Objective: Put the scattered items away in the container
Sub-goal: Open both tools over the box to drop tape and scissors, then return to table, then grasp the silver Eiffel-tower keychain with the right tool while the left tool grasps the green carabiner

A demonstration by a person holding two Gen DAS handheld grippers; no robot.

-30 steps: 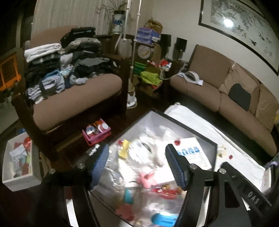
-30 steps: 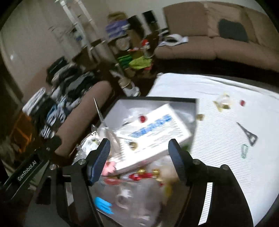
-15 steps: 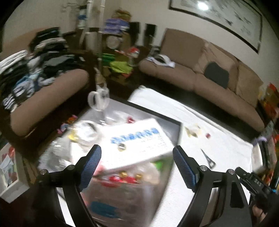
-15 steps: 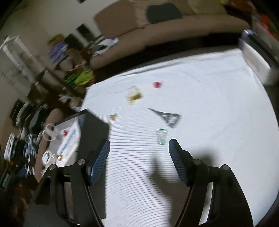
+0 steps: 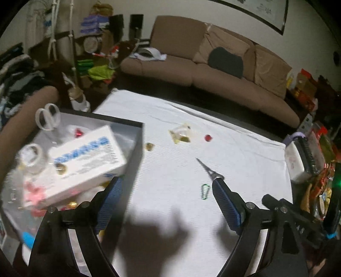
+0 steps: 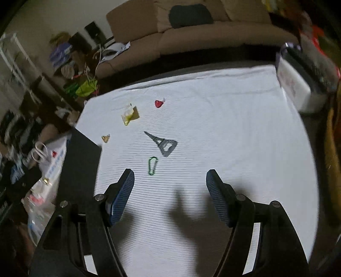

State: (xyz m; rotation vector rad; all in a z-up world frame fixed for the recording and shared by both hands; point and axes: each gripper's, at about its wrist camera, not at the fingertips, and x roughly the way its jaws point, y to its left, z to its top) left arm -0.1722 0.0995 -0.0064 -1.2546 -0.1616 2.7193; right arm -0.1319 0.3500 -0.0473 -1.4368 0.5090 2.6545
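Both tools, left tool (image 5: pixel 164 204) and right tool (image 6: pixel 169 196), hang apart and empty over the desk (image 6: pixel 234 127), container (image 5: pixel 138 136) off left, so next I'd drop onto the green carabiner (image 6: pixel 152 165).

Both grippers (image 5: pixel 166 199) (image 6: pixel 170 189): black frames, blue ribbed pads, silver screws; lettering illegible.

Dim rm, brown sofa (image 5: pixel 213 70), framed pic (image 5: pixel 255 10), cluttered shelves (image 5: pixel 93 38)

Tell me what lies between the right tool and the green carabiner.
Nothing: in the right wrist view, only bare white cloth separates the open right tool from the carabiner.
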